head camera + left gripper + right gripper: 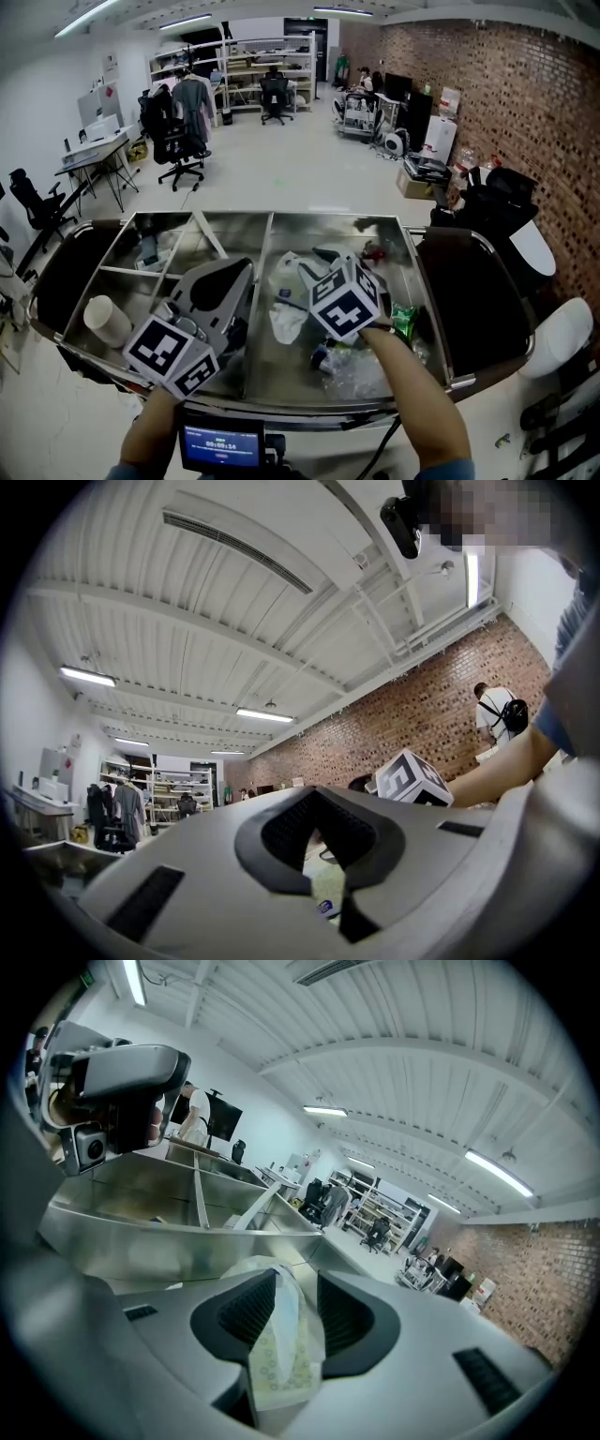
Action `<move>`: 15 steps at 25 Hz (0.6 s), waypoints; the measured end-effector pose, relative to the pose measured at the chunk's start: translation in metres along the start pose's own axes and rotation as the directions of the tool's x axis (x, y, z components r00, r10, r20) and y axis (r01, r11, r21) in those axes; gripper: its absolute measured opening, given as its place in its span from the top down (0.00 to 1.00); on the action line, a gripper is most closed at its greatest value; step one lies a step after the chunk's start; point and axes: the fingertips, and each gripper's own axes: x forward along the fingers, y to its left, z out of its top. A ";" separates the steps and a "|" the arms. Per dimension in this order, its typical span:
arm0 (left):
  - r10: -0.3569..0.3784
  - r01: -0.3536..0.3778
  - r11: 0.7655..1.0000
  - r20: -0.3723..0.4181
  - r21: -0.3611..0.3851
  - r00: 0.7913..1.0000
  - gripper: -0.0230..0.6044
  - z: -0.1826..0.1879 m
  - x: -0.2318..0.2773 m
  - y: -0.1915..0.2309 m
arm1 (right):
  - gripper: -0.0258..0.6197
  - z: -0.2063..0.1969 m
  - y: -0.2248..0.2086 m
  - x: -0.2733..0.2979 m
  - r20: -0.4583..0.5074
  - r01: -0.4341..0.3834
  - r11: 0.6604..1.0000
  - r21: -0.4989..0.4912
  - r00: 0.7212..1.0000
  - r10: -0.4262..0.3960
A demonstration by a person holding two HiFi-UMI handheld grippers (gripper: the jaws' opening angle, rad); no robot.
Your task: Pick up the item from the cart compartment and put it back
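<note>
Scene: a steel counter (309, 217) split by dividers into compartments, seen from above, with a workshop floor beyond its far edge.
Task thing: a white packet (289, 314) with a pale ring print, soft and crumpled. It sits just right of the central divider, about midway between the far and near edges.
Right tool: the right tool (286, 1312) has its jaws pinching the packet (279, 1335), which fills the gap between the ribbed pads and sticks out past the tips.
Right tool in the head view: the right tool (314, 281) is over the big right compartment, aimed toward the far-left corner.
Left tool: the left tool (323, 846) has its jaws slightly spread with nothing between them. Only clutter shows through the gap.
Left tool in the head view: the left tool (230, 277) hovers by the central divider near the near edge, just beside the packet on its left.
Key relation: the packet runs along the right tool's jaws, its long axis roughly from near edge to far edge. The compartment floor lies beneath it.
Nearer hand: the right, which already has the hold.
Step, as I judge it: pick-up made, putting back to come.
Next move calls for: lowering toward a bare patch, then spreading the jaws.
Risk: thin film may cling to a pad.
Other things: a white cup (106, 319) toward the near-left corner, a green packet (403, 321) near the right edge, and clear wrappers (361, 370) at the near edge.
</note>
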 end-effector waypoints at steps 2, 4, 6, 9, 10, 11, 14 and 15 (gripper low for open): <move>0.001 -0.001 1.000 0.001 0.001 1.000 0.94 0.002 -0.002 -0.001 | 0.73 0.004 0.001 -0.006 0.012 0.005 1.000 -0.001 1.000 -0.005; 0.005 -0.005 1.000 0.004 -0.002 1.000 0.94 0.005 -0.005 -0.001 | 0.73 0.008 0.003 -0.012 0.022 0.013 1.000 -0.005 1.000 -0.013; 0.009 -0.009 1.000 0.008 -0.002 1.000 0.94 0.009 -0.009 -0.001 | 0.73 0.014 0.004 -0.018 0.036 0.017 1.000 -0.005 0.999 -0.017; 0.005 -0.005 1.000 0.014 0.004 1.000 0.94 0.015 -0.018 -0.004 | 0.73 0.025 0.009 -0.031 0.060 0.016 1.000 0.004 0.998 -0.016; 0.002 -0.002 1.000 0.016 0.006 1.000 0.94 0.017 -0.021 -0.005 | 0.73 0.028 0.011 -0.035 0.062 0.018 1.000 0.004 0.998 -0.019; 0.002 -0.002 1.000 0.018 0.008 1.000 0.94 0.020 -0.025 -0.006 | 0.73 0.031 0.014 -0.040 0.063 0.023 1.000 0.004 0.998 -0.023; 0.001 -0.002 1.000 0.030 0.016 1.000 0.94 0.029 -0.038 -0.008 | 0.73 0.044 0.022 -0.052 0.067 0.036 0.999 -0.005 0.997 -0.036; 0.000 -0.001 1.000 0.033 0.019 0.999 0.94 0.032 -0.043 -0.008 | 0.74 0.049 0.025 -0.057 0.068 0.043 0.999 -0.012 0.997 -0.042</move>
